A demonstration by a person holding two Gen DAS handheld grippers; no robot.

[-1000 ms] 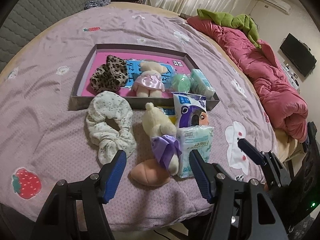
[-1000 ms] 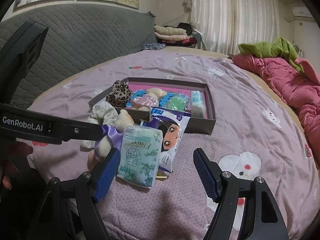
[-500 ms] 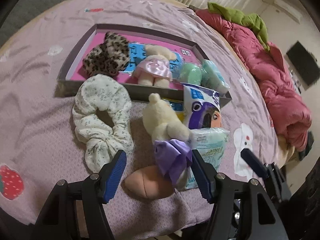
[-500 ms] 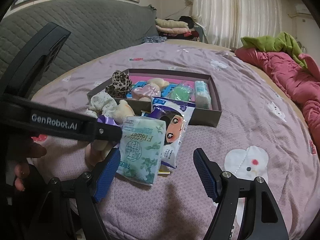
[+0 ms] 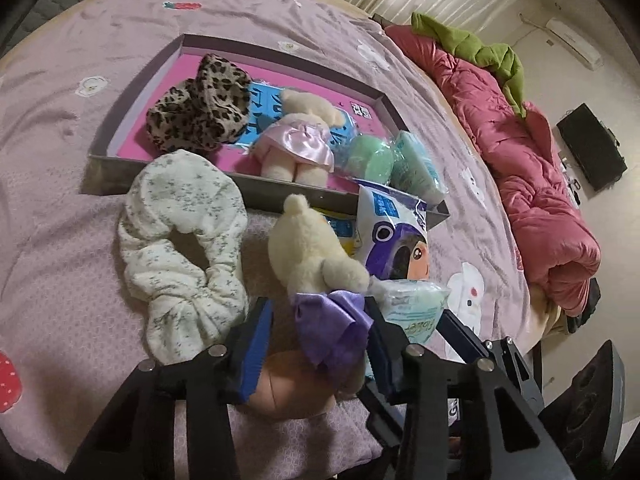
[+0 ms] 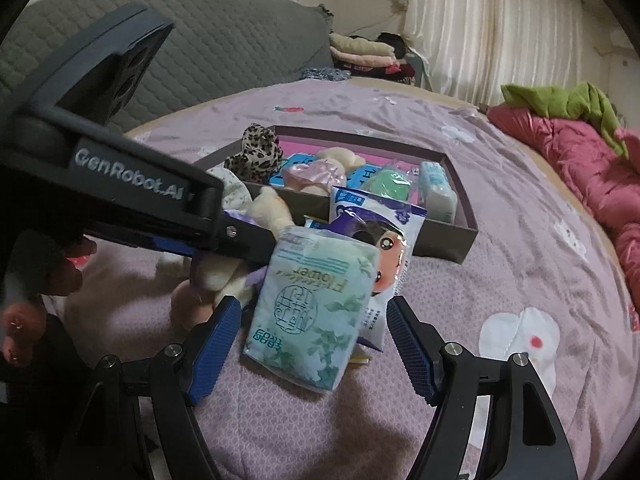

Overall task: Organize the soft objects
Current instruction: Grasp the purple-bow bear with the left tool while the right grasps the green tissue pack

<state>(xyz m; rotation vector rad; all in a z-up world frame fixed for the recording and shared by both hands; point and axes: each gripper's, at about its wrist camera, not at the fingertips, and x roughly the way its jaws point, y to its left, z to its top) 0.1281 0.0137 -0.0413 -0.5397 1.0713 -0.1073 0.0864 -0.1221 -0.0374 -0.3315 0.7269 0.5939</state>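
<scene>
Left tool (image 5: 316, 344) is low over the bed (image 5: 80, 260), angled fwd & down, its 2 blue pads apart w/ the cream bear (image 5: 312, 248) in purple dress lying between them; right pad looks to touch the dress, left pad has a gap, no clamp yet. In the right wrist view the left tool's black body crosses from the left, person's fingers (image 6: 60, 276) wrapped behind it. Right tool (image 6: 316, 344) is level, just beside, pads wide apart either side of the green tissue pack (image 6: 312, 304), not touching it. Cartoon tissue pack (image 5: 396, 232) leans behind. Floral scrunchie (image 5: 184, 240) lies left of bear. Tray (image 5: 132, 100) beyond holds leopard scrunchie (image 5: 200, 108), pink-dress bear (image 5: 300, 140), 2 green packs.
</scene>
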